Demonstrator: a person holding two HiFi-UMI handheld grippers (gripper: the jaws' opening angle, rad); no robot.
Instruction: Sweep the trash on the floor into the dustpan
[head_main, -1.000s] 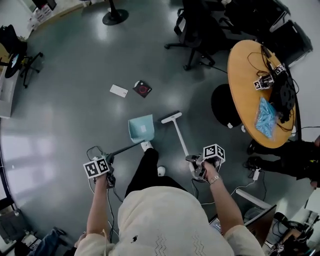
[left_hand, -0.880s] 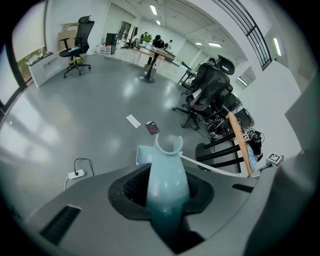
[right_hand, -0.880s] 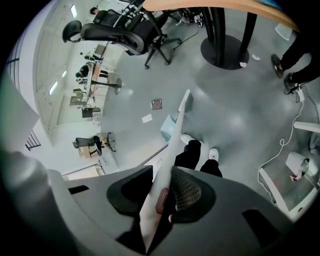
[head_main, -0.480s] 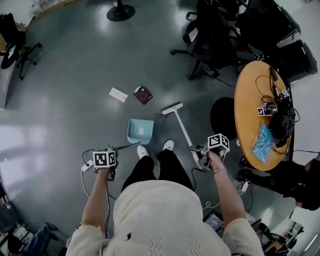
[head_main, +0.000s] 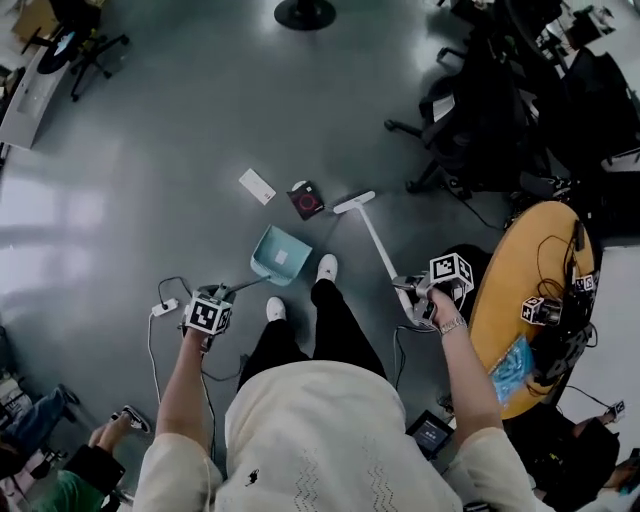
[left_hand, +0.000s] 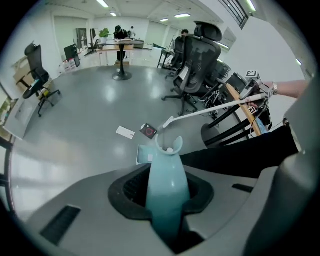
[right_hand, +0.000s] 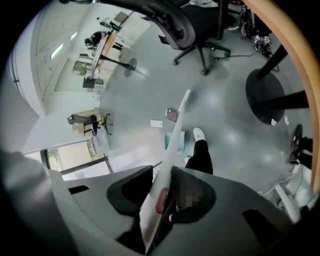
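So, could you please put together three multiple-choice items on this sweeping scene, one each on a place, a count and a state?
1. Where does the broom head lie?
A) on the floor beside the dark square packet
B) on the round table
C) under a chair

2. How many pieces of trash lie on the floor just beyond the dustpan?
A) one
B) two
C) five

3. What is the left gripper doing?
A) open and empty
B) shut on the dustpan handle
C) shut on a cable

Answers:
1 A: the head view shows it right next to the packet.
2 B: only the white card and the packet are there.
3 B: the teal handle sits clamped between its jaws.
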